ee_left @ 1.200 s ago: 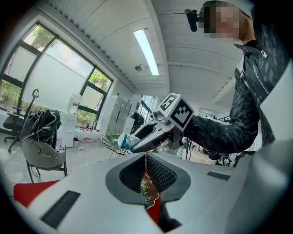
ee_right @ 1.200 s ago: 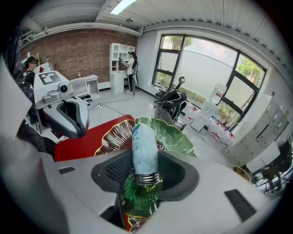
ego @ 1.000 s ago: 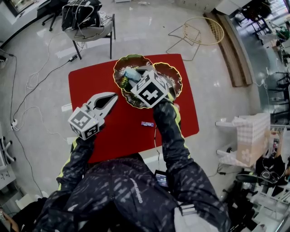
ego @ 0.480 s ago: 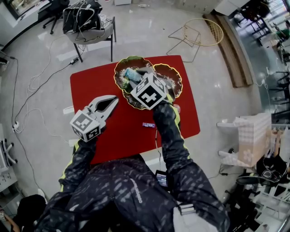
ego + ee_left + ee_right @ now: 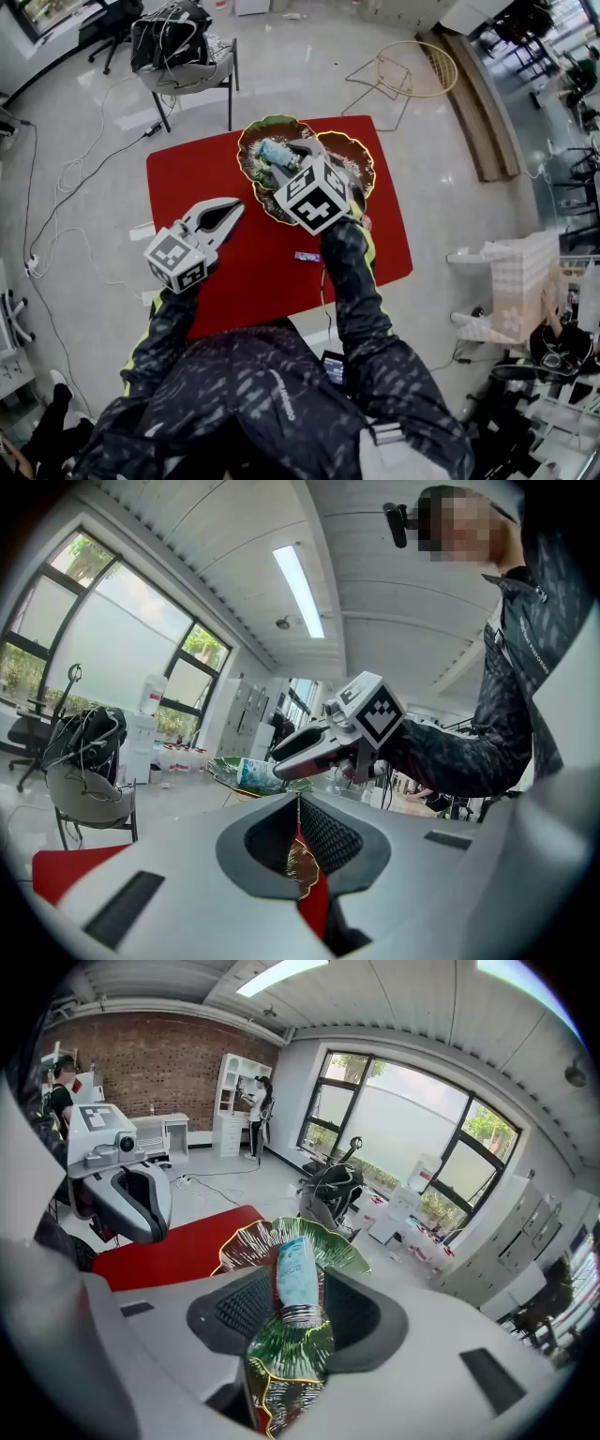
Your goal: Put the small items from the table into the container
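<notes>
Right hand-held gripper (image 5: pixel 300 1302) grasps the blue tube (image 5: pixel 292 1274) over the dish (image 5: pixel 246 1241) (left hand-held gripper (image 5: pixel 298 803) clenched, empty)

This is an open-plan office or lab workspace rather than a home: a glossy pale floor (image 5: pixel 309 56) has loose cables (image 5: pixel 67 164) trailing across it, a chair (image 5: pixel 183 47) is heaped with wires, and a red table (image 5: pixel 187 178) stands out in the open. Tall windows (image 5: pixel 412 1119) fill one side, a brick wall (image 5: pixel 159 1063) backs white shelving (image 5: pixel 234 1101) and desks (image 5: pixel 164 1129), and a strip light (image 5: pixel 298 588) runs along the panelled ceiling. Grey lockers (image 5: pixel 511 1232) line a wall, and a person (image 5: pixel 260 1101) stands at the shelving.
</notes>
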`<state>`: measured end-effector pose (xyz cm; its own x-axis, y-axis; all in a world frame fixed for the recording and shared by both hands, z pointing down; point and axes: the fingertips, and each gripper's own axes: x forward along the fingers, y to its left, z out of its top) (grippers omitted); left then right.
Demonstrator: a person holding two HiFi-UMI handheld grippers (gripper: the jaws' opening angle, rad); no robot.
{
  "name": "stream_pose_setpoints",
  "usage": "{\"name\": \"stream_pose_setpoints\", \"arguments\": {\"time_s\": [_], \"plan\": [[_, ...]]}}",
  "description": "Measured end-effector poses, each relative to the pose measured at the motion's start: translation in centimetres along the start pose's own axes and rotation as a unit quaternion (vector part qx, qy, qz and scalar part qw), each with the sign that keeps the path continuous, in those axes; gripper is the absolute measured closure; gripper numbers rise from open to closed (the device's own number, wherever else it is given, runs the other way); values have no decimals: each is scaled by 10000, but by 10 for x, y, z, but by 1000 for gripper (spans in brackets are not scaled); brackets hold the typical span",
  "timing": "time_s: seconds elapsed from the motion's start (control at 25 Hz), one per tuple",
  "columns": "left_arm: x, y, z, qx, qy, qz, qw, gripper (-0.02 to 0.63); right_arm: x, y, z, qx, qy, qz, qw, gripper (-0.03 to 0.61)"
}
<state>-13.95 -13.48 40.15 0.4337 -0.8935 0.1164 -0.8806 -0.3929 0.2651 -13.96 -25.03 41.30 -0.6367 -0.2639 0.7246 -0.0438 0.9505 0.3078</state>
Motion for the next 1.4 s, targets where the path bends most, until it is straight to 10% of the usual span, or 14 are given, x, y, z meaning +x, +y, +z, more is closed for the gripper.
{"name": "stream_pose_setpoints", "arguments": {"time_s": [1.4], "plan": [[-72,-102,-10,163,95,-607,9980,603,-126,162,-5,737,-773,-194,9941,549]]}}
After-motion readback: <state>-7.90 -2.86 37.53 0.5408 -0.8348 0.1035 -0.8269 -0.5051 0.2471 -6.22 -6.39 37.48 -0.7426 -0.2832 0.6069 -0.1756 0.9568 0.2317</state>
